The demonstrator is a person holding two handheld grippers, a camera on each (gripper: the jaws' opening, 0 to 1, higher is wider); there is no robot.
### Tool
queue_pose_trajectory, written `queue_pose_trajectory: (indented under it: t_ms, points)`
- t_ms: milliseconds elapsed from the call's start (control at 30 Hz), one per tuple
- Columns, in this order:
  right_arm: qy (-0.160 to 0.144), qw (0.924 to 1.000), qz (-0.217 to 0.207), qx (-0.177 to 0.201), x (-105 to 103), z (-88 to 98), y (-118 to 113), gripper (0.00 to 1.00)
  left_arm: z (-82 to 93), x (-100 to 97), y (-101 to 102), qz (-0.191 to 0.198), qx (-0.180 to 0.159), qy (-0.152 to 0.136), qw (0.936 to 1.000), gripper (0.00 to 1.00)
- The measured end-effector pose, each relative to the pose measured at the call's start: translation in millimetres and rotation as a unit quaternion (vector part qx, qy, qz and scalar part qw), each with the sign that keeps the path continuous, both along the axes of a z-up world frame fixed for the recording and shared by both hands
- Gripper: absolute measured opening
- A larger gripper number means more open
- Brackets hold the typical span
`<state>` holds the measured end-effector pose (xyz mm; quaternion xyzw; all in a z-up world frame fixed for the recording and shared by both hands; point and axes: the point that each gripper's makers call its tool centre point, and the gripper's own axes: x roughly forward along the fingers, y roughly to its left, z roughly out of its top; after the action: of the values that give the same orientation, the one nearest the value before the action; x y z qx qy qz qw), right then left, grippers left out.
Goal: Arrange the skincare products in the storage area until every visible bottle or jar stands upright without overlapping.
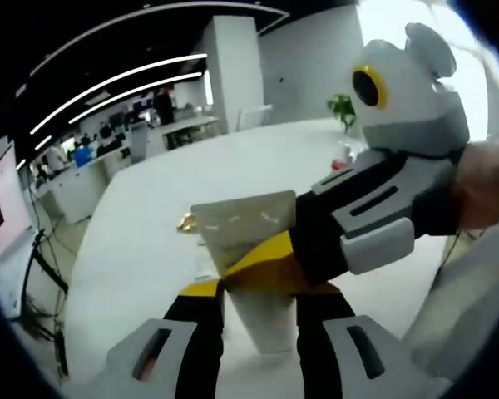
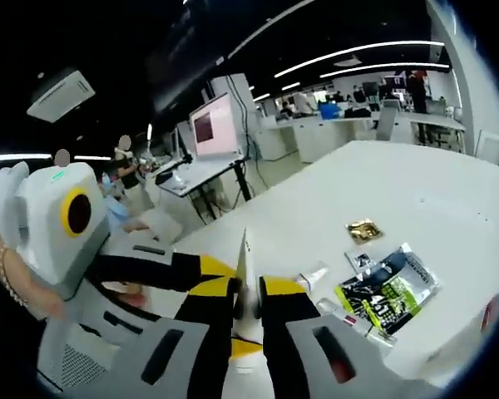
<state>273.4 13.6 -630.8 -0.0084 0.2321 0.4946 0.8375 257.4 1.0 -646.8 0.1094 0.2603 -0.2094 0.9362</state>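
The white table (image 2: 416, 208) carries a green-and-black sachet (image 2: 391, 291), a small white tube (image 2: 313, 274) and a gold foil packet (image 2: 364, 229). Above it both grippers hold one thin cardboard box (image 1: 245, 229): the left gripper (image 1: 258, 303) has its jaws closed on its lower part, and the right gripper (image 2: 248, 303) pinches its edge. Pulling at cross angles could crush or tear the box, or it could slip and drop onto the products.

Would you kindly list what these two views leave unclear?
- Left gripper view: the pale box is partly covered by both grippers; its lower part is hidden between the jaws.
- Left gripper view: small red item by the plant is too small to identify.
- Right gripper view: the green-black packet has blurred print; the gold item is too small.
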Motion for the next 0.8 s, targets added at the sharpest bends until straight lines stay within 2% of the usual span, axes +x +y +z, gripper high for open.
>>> queue_pose_trajectory:
  t_ms: [333,567,733,800]
  points:
    - [-0.022,0.9995,0.010,-0.021,-1.6,0.3,-7.9,0.09,1.1,0.9,-9.7,-0.021,-0.005,-0.008,0.9997,0.35]
    - [-0.023,0.9994,0.009,-0.025,-0.7,-0.5,-15.8,0.09,2.8,0.9,-16.7,-0.036,-0.002,-0.012,0.9993,0.36]
    - [-0.027,0.9992,0.012,-0.026,-0.1,0.9,-19.6,0.09,5.5,2.2,-15.9,-0.044,-0.025,-0.007,0.9987,0.36]
    - [-0.028,0.9991,0.011,-0.029,1.4,0.3,-22.5,0.09,2.0,4.0,-11.0,-0.045,-0.024,-0.006,0.9987,0.38]
